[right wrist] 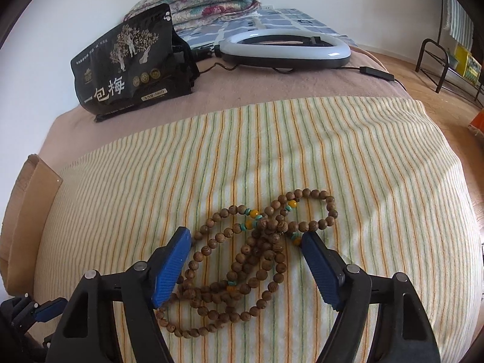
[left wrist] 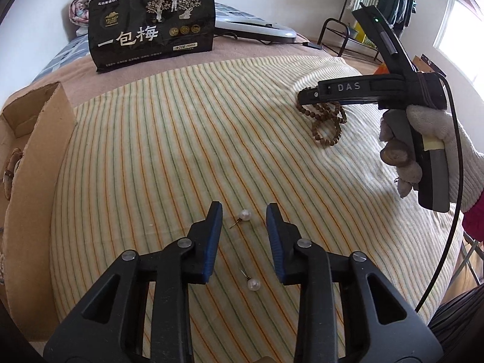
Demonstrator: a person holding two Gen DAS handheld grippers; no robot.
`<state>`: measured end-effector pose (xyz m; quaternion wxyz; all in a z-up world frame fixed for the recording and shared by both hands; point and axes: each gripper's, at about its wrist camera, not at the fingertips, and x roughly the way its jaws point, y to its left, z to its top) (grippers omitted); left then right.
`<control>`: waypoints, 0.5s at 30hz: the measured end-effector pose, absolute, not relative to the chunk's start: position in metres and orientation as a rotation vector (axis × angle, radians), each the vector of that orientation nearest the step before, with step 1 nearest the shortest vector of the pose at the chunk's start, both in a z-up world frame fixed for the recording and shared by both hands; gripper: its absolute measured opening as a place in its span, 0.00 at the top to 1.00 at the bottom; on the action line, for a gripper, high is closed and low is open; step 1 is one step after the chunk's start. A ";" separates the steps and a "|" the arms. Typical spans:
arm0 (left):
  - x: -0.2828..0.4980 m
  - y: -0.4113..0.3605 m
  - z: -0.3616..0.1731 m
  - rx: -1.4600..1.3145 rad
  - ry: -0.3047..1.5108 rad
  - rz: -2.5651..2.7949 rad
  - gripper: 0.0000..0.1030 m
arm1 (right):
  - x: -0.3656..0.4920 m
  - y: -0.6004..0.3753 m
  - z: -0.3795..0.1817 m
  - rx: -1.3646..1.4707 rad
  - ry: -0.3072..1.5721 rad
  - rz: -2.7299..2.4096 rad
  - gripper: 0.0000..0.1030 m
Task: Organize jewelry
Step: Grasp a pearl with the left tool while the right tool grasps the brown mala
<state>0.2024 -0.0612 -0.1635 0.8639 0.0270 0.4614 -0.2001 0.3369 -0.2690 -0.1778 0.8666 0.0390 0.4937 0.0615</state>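
Part of the bead string (right wrist: 242, 260) slips under the right gripper's (right wrist: 246, 264) left finger; the cardboard box (left wrist: 33, 181) beyond the left gripper's jaws runs off frame.

Wide bare stretch of striped yellow-green cloth (left wrist: 169, 139) across the middle, free to pass. Blocked at the left edge by tall brown cardboard box wall (left wrist: 39, 163), at the far side by upright black snack pouch (left wrist: 152, 24) and flat white ring light (right wrist: 284, 47). Heap of brown wooden bead strands (right wrist: 251, 260) on the right.
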 end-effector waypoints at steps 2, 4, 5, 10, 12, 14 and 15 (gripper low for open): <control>0.202 -0.063 -0.166 0.063 0.973 -0.424 0.79 | 0.336 -0.265 -0.179 0.052 1.033 0.126 0.25; 0.202 -0.065 -0.168 0.075 0.973 -0.421 0.79 | 0.336 -0.261 -0.181 0.015 1.033 0.120 0.26; 0.201 -0.066 -0.169 0.080 0.972 -0.421 0.79 | 0.335 -0.260 -0.181 -0.001 1.032 0.118 0.26; 0.205 -0.067 -0.171 0.089 0.975 -0.415 0.88 | 0.335 -0.260 -0.181 -0.028 1.035 0.125 0.37; 0.207 -0.064 -0.172 0.072 0.979 -0.413 0.91 | 0.334 -0.263 -0.182 -0.058 1.039 0.116 0.60; 0.209 -0.062 -0.172 0.054 0.982 -0.411 0.92 | 0.329 -0.267 -0.181 -0.066 1.029 0.148 0.72; 0.210 -0.062 -0.172 0.049 0.982 -0.409 0.93 | 0.328 -0.270 -0.180 -0.058 1.028 0.165 0.78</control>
